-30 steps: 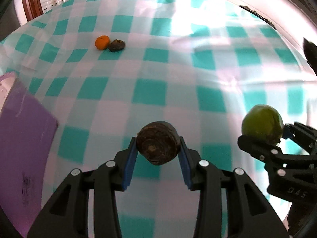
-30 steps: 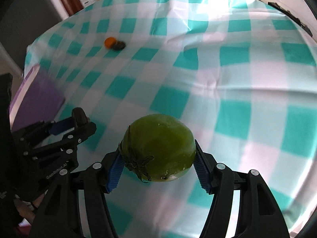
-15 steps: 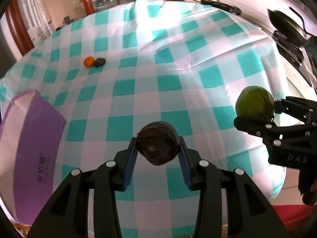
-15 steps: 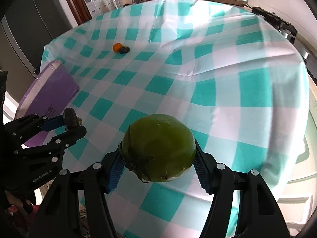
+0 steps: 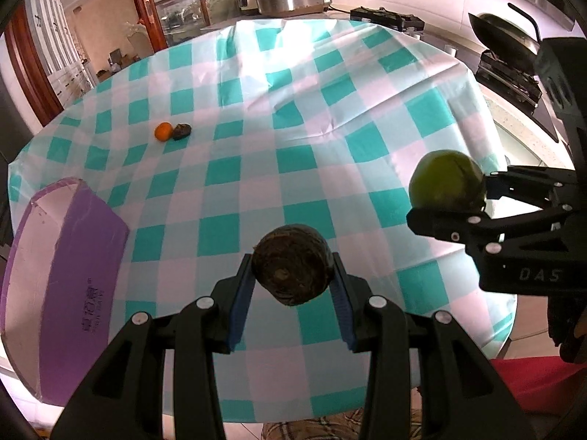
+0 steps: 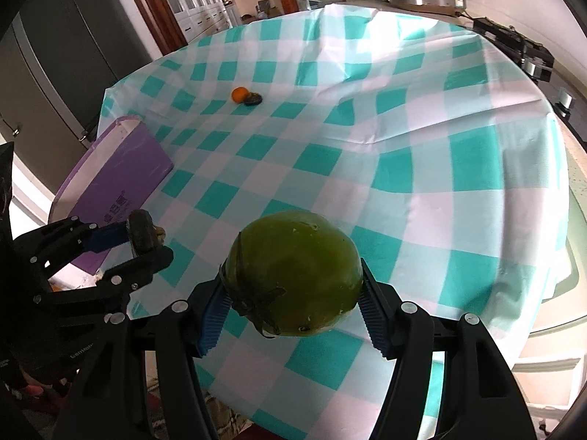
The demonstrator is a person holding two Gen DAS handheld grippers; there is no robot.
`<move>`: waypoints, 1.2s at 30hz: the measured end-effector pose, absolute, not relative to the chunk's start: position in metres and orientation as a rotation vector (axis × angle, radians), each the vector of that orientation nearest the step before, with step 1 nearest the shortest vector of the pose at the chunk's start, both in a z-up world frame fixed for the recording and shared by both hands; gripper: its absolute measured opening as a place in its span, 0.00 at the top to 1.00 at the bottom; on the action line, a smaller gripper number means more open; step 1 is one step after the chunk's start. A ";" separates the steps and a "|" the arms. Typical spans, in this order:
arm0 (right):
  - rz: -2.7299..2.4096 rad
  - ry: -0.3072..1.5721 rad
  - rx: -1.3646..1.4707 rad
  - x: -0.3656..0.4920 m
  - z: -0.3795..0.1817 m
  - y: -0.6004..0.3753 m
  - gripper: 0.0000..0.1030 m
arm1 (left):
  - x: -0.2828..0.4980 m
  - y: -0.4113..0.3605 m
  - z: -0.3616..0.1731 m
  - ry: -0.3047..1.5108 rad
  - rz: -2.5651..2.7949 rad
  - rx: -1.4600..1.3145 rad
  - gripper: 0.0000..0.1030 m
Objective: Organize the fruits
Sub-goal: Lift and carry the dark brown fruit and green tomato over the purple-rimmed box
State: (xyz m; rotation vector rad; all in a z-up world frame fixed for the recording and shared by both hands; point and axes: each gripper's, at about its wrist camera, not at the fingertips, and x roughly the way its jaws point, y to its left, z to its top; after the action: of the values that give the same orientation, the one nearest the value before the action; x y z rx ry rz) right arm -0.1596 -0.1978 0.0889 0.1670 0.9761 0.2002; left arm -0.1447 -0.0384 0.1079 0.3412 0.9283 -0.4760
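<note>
Presently, we hold both grippers raised above the near edge of a table covered by a teal-and-white checked cloth (image 5: 293, 139), the largest item in view. At the cloth's left edge lies a purple box (image 5: 73, 278), open at the top, with printed characters on its side; its contents cannot be made out.

Our right gripper (image 6: 291, 293) has its jaws spread wide and closed against the two sides of a large green fruit (image 6: 293, 273), whose dried calyx faces the camera. The fruit is clear of the cloth. In the left wrist view, the same gripper (image 5: 451, 205) appears to the right, carrying the green fruit (image 5: 445, 183) over the cloth's right edge.

Our left gripper (image 5: 291, 286) has its jaws part-way closed, with the blue pads (image 5: 240, 300) pressed against a dark brown round fruit (image 5: 291, 269), also held off the cloth. From the right wrist view this gripper (image 6: 139, 236) sits beside the purple box.

On the far left portion of the cloth, a small orange fruit (image 5: 163, 131) rests touching a small dark fruit (image 5: 181, 131).
</note>
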 end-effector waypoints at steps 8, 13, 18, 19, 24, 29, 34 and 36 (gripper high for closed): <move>0.279 0.965 0.174 -0.135 0.101 -0.155 0.40 | -0.135 0.006 0.123 0.867 -0.431 0.323 0.60; 0.341 0.971 0.150 -0.102 0.108 -0.102 0.40 | -0.118 0.054 0.133 0.837 -0.381 0.297 0.60; 0.401 0.975 0.131 -0.070 0.119 -0.049 0.40 | -0.096 0.109 0.148 0.805 -0.328 0.254 0.60; 0.412 0.974 0.123 -0.065 0.122 -0.037 0.40 | -0.091 0.120 0.150 0.802 -0.319 0.242 0.60; 0.491 0.979 0.079 -0.034 0.134 0.029 0.40 | -0.068 0.180 0.152 0.824 -0.259 0.204 0.60; 0.574 0.983 0.015 -0.015 0.140 0.087 0.40 | -0.050 0.235 0.142 0.891 -0.203 0.187 0.60; 0.644 0.983 -0.032 -0.001 0.146 0.136 0.39 | -0.037 0.277 0.124 0.982 -0.157 0.179 0.60; 0.662 1.002 -0.060 0.006 0.142 0.157 0.39 | -0.033 0.295 0.112 1.036 -0.134 0.174 0.60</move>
State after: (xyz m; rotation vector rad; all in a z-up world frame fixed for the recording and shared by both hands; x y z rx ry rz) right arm 0.0058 0.1574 0.1423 -0.0599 1.0018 0.6621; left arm -0.0327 0.2946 0.1123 0.1744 1.0357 -0.1336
